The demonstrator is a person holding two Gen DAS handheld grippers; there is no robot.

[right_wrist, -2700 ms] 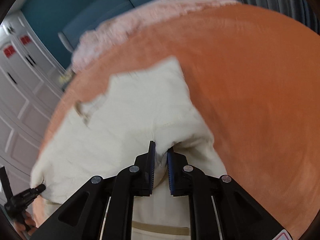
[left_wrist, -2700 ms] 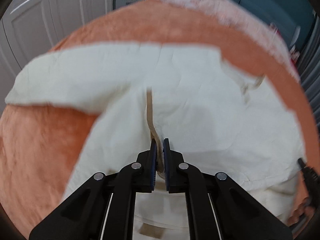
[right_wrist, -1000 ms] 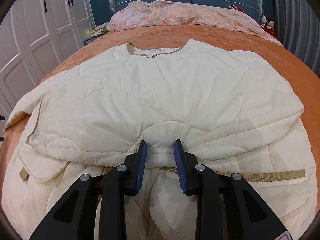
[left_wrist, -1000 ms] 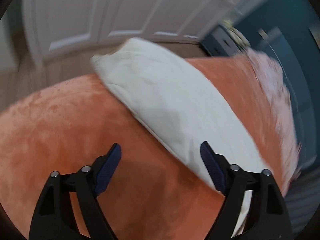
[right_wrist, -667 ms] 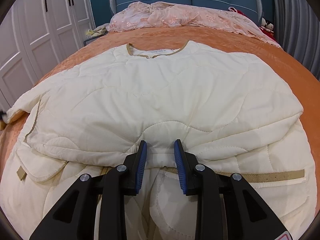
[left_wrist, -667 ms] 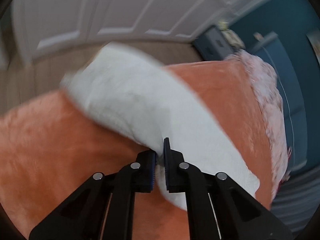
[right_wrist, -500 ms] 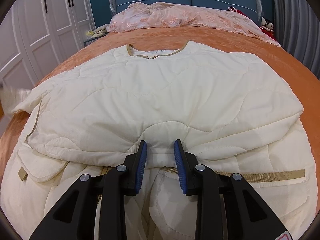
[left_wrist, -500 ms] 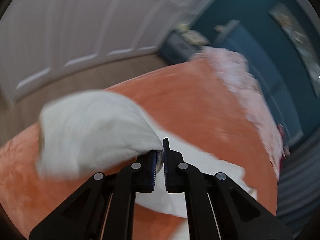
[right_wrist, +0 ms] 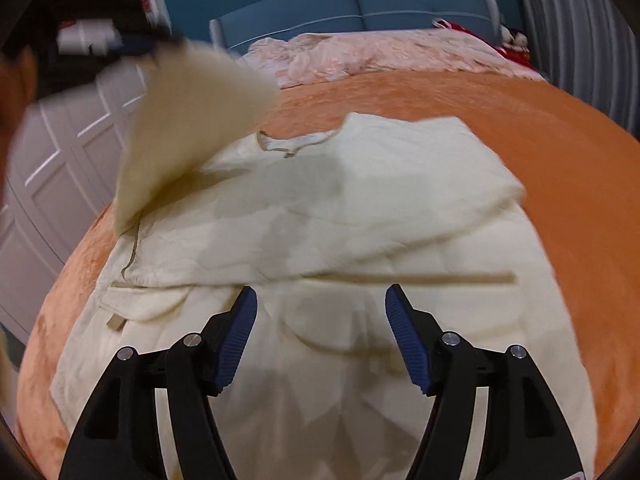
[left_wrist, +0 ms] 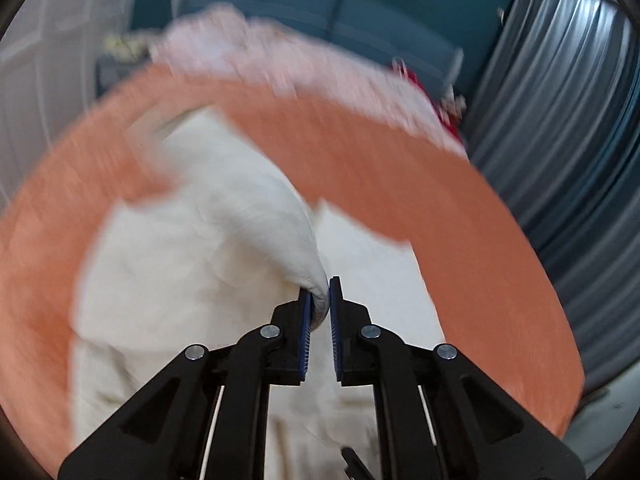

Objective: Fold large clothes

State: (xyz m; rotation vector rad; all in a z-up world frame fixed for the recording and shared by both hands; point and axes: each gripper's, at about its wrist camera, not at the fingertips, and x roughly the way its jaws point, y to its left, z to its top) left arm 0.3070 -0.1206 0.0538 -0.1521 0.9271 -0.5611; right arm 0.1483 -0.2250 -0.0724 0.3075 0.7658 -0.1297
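Observation:
A large cream quilted jacket (right_wrist: 360, 208) lies spread on the orange bedspread (right_wrist: 560, 168). My left gripper (left_wrist: 319, 304) is shut on the end of the jacket's left sleeve (left_wrist: 256, 224) and holds it lifted over the jacket's body. In the right wrist view the raised sleeve (right_wrist: 192, 120) hangs in the air at the upper left, blurred. My right gripper (right_wrist: 318, 312) is open and empty, just above the jacket's lower part (right_wrist: 328, 360) near a tan trim strip (right_wrist: 420, 279).
A pink lace cover (right_wrist: 380, 54) lies at the head of the bed before a blue headboard (right_wrist: 360, 0). White wardrobe doors (right_wrist: 52, 168) stand to the left, grey curtains (left_wrist: 568, 128) to the right. Orange bedspread lies bare around the jacket.
My left gripper closed on the sleeve end and swung it up and over the jacket. My right gripper opened, let go of the hem fold and drew back a little.

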